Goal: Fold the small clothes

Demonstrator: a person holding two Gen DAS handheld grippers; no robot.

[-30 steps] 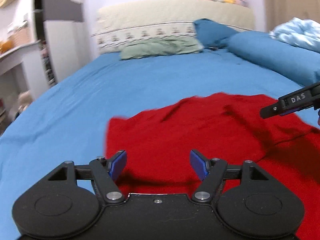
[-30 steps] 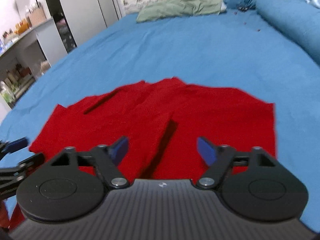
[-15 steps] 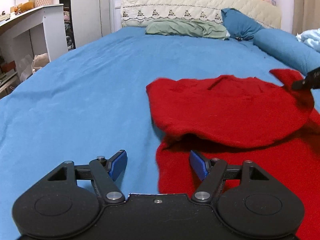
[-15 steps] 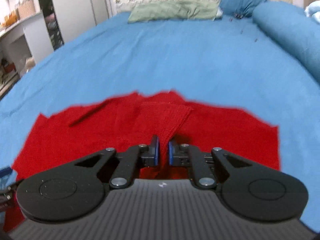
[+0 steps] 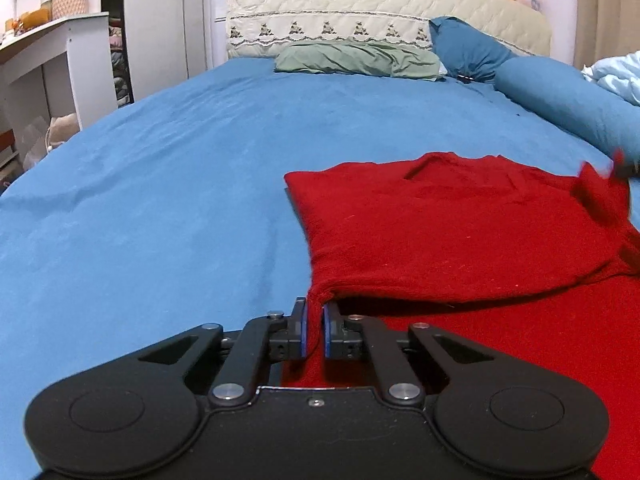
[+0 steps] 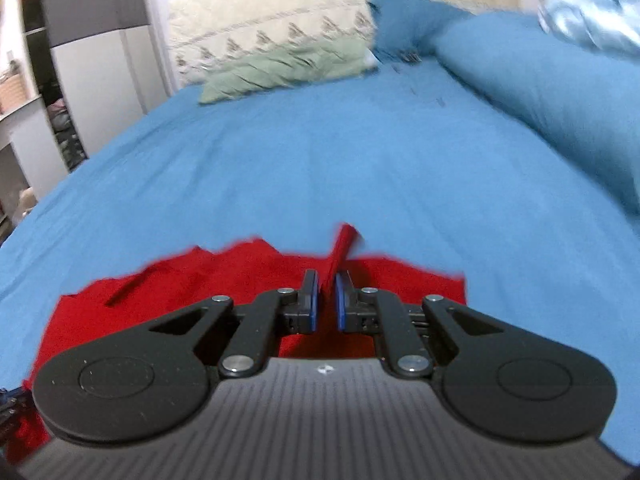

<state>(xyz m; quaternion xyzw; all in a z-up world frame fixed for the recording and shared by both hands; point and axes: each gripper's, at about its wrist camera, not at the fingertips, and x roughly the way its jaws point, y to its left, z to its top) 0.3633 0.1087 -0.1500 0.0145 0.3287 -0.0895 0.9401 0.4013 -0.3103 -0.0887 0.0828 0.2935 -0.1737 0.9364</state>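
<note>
A red knit garment (image 5: 452,232) lies on the blue bedsheet (image 5: 160,184). My left gripper (image 5: 314,312) is shut on its near left corner, and the upper layer is lifted and folded over the lower one. My right gripper (image 6: 325,288) is shut on another edge of the red garment (image 6: 168,280), a pinch of cloth sticking up between the pads. In the left wrist view the right gripper's tip shows at the far right edge (image 5: 628,168), holding up a red corner.
A green pillow (image 5: 356,60), a blue pillow (image 5: 468,48) and a blue bolster (image 5: 568,100) lie at the head of the bed. A light blue quilt (image 5: 616,76) is at the right. A white desk (image 5: 52,60) and wardrobe stand to the left.
My left gripper has closed on the garment's left corner. My right gripper, shut on cloth, has risen and moved, pulling the upper layer taut; its view is blurred.
</note>
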